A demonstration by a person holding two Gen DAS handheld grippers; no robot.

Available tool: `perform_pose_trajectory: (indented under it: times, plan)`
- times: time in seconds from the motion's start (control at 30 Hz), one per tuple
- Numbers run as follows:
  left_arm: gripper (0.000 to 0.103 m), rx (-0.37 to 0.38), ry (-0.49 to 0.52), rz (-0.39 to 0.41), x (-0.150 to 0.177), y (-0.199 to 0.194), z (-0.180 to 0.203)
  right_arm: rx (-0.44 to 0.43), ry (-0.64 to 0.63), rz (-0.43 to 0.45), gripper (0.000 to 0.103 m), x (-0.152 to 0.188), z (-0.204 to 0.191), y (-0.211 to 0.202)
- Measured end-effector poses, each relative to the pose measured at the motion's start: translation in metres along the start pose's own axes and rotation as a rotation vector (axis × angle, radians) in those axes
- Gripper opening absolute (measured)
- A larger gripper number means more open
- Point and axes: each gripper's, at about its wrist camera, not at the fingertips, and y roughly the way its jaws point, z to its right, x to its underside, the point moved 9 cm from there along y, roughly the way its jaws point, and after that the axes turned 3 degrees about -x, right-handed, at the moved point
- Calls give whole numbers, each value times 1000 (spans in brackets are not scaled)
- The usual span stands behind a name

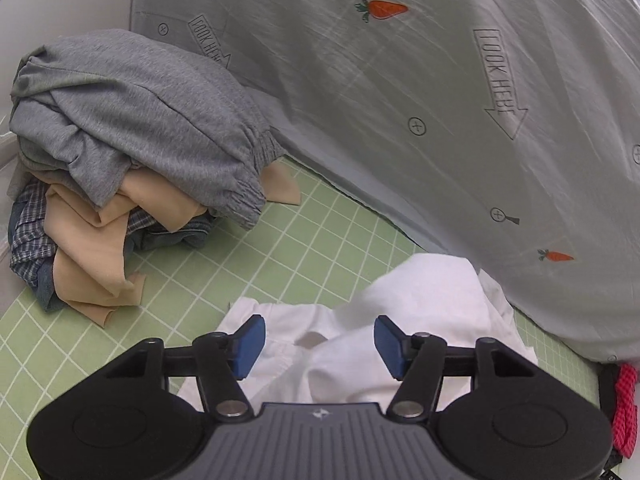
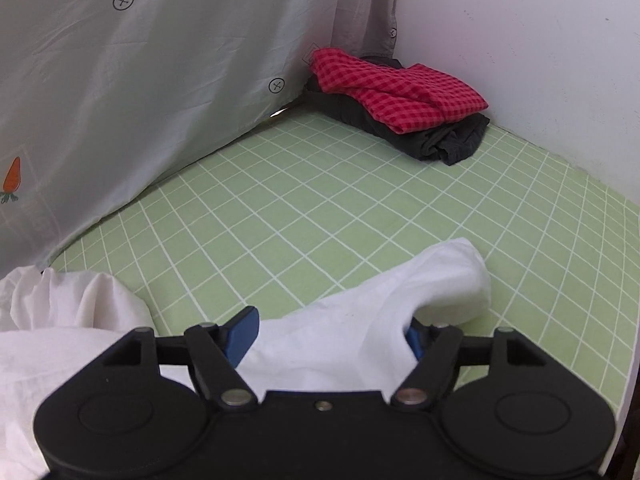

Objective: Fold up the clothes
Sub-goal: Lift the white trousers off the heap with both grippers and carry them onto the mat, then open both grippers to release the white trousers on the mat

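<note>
A crumpled white garment (image 1: 420,320) lies on the green grid mat (image 1: 304,232) right in front of me. My left gripper (image 1: 320,340) is open, its blue pads on either side of a fold of the white cloth, not closed on it. In the right wrist view the same white garment (image 2: 360,320) bunches between the wide-open jaws of my right gripper (image 2: 332,334); the cloth drapes over the right pad and hides most of it.
A pile of unfolded clothes (image 1: 132,148), grey on top, then beige, plaid and denim, sits at the left. A folded red checked cloth (image 2: 396,88) on a dark garment (image 2: 440,136) lies in the far corner. A grey carrot-print sheet (image 1: 440,100) hangs behind; a white wall (image 2: 540,60) stands at the right.
</note>
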Motion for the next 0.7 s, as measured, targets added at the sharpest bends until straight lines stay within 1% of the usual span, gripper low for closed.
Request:
perform_pose_trajectory:
  times: [0.07,0.17,0.23,0.27,0.3,0.43,0.5,0.57,0.7]
  plan:
    - [64,-27,-18,-13,-9,12,-5,38,2,24,73,-5,-4,-4]
    - [67,-45,-42,-36,-18,28,-7,95,4,61,74,-14,-10,-11]
    - [70,-50,-44,-42,-22,38,-6,111,-83,160,81,-27,-22,-23]
    - [71,-58,-43,-47,-24,43,-6,121,-142,212,89,-34,-31,-29]
    - [71,-66,-43,-54,-25,49,-5,107,-147,192,94,-33,-36,-22]
    - [71,-78,-61,-115,-20,74,-6,36,-131,67,93,-28,-56,10]
    - [71,-81,-71,-151,-15,85,-6,8,-60,-25,92,-18,-62,31]
    - [71,-84,-88,-180,-11,94,-6,8,48,-121,92,-4,-63,53]
    - [73,-95,-105,-226,-3,108,-6,-1,198,-250,92,17,-67,83]
